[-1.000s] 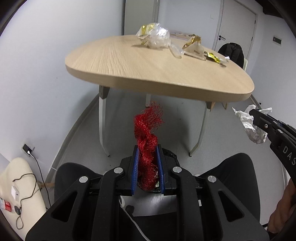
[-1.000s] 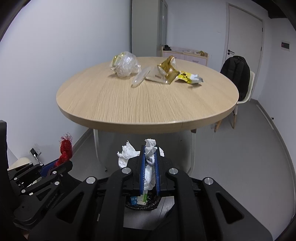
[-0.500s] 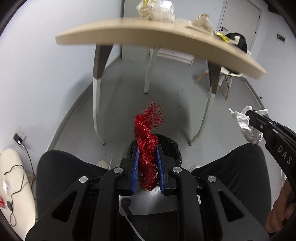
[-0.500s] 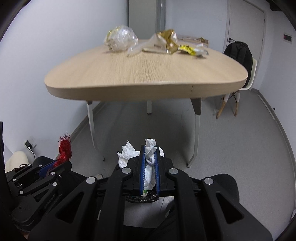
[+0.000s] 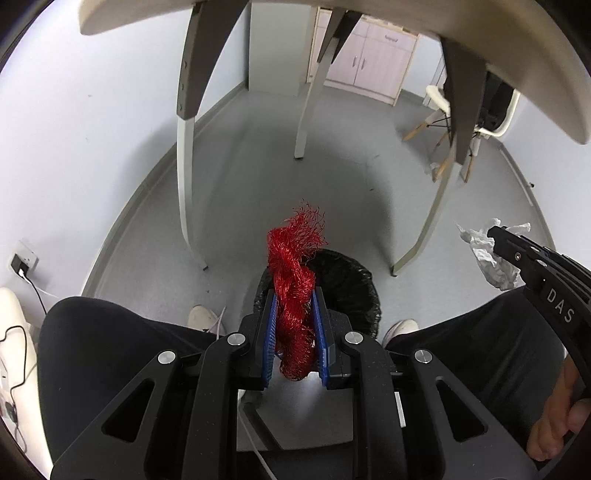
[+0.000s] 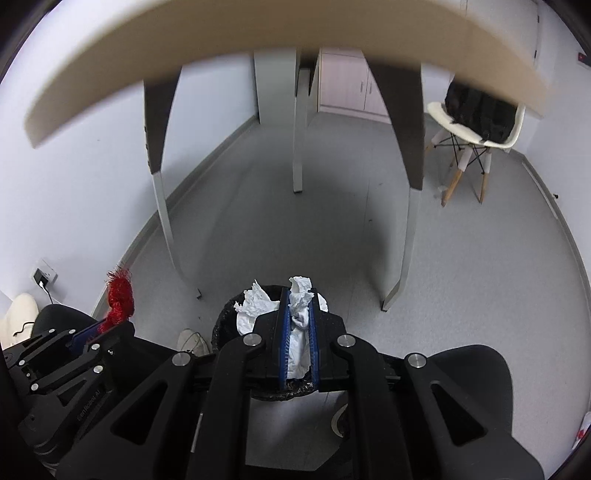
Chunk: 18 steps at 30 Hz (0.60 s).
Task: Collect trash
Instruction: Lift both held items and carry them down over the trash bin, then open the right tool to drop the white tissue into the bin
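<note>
The red mesh netting [image 5: 293, 291], twisted into a rope-like bundle, is clamped between the blue pads of the left gripper [image 5: 294, 334]; its frayed top sticks up past the fingertips, and the jaws are closed tight on it. Seen along the fingers, the bundle sits directly in front of the black-lined waste bin [image 5: 354, 291], which stands on the grey floor between the person's knees. In the right wrist view the same netting [image 6: 119, 297] shows to the left of the bin.

The crumpled white tissue [image 6: 301, 325] is pinched in the right gripper [image 6: 299, 338], whose jaws are nearly closed on it, with a loose flap spreading out to the left of the fingers. It hangs over the bin [image 6: 225, 325], whose dark rim shows on either side of the fingers. From the left wrist view the tissue [image 5: 487, 254] appears to the right of the bin, at the tip of the right gripper [image 5: 496, 240].

Beyond the bin stand the counter's legs [image 6: 162, 206], and its pale wooden edge [image 6: 258, 33] arches across the top of the view. Further from the bin, a white chair [image 6: 476, 136] carries a dark bag. The person's white shoes [image 5: 201, 317] flank the bin.
</note>
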Each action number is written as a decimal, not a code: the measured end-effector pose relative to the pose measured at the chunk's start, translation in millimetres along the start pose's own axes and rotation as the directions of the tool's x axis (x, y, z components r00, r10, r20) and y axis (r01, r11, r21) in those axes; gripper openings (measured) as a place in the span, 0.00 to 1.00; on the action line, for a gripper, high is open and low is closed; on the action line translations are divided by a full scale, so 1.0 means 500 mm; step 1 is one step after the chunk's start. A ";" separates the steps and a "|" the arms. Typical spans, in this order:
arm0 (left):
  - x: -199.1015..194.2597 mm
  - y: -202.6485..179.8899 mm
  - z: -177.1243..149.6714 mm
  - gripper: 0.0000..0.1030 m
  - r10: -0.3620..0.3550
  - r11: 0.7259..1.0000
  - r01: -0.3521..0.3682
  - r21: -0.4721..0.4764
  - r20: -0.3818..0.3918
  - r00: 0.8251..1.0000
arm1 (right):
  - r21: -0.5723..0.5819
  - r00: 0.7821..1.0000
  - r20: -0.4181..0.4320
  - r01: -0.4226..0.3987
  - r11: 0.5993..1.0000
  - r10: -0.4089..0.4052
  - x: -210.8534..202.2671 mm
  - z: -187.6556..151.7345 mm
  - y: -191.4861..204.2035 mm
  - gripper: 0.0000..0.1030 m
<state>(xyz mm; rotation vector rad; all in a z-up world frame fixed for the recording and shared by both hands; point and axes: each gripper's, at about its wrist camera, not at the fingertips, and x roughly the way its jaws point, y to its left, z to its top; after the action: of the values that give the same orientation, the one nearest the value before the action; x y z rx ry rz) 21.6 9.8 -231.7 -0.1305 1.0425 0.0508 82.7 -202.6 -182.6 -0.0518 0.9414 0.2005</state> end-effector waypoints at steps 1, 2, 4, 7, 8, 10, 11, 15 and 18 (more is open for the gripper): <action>0.008 -0.001 0.000 0.17 0.002 1.000 -0.002 0.001 -0.004 1.000 | 0.000 1.000 -0.011 0.000 1.000 0.000 0.015 0.000 0.000 0.08; 0.021 0.000 0.003 0.17 0.007 1.000 -0.007 0.001 -0.012 1.000 | 0.001 1.000 -0.018 -0.001 1.000 0.001 0.024 0.000 -0.001 0.08; 0.047 0.002 0.008 0.17 0.008 1.000 -0.007 0.005 -0.027 1.000 | -0.001 0.999 -0.042 -0.002 1.000 0.002 0.055 0.001 -0.002 0.08; 0.084 0.006 0.014 0.17 0.016 1.000 -0.016 0.012 -0.048 0.999 | -0.005 0.997 -0.079 -0.004 1.000 0.004 0.094 0.000 0.005 0.08; 0.093 0.007 0.013 0.17 0.016 1.000 -0.015 0.010 -0.056 0.998 | -0.007 0.996 -0.093 -0.005 1.000 0.005 0.110 0.000 0.010 0.08; 0.109 0.010 0.016 0.17 0.020 1.000 -0.020 0.011 -0.071 0.997 | -0.009 0.994 -0.113 -0.010 1.000 0.009 0.134 -0.001 0.013 0.08; 0.117 0.011 0.018 0.18 0.023 1.000 -0.022 0.012 -0.076 0.997 | -0.010 0.993 -0.120 -0.012 1.000 0.010 0.144 -0.003 0.013 0.08; 0.160 0.018 0.022 0.17 0.030 0.999 -0.029 0.014 -0.090 0.996 | -0.019 0.988 -0.153 -0.011 1.000 0.008 0.192 -0.004 0.020 0.08; 0.190 0.021 0.025 0.17 0.033 0.999 -0.032 0.018 -0.101 0.994 | -0.017 0.982 -0.188 -0.010 1.000 0.007 0.233 -0.004 0.021 0.08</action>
<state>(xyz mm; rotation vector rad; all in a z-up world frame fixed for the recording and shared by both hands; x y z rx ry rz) 78.9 19.9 -308.2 -0.1022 1.1458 0.0657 145.7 -175.2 -277.6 -0.0839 1.1285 0.2146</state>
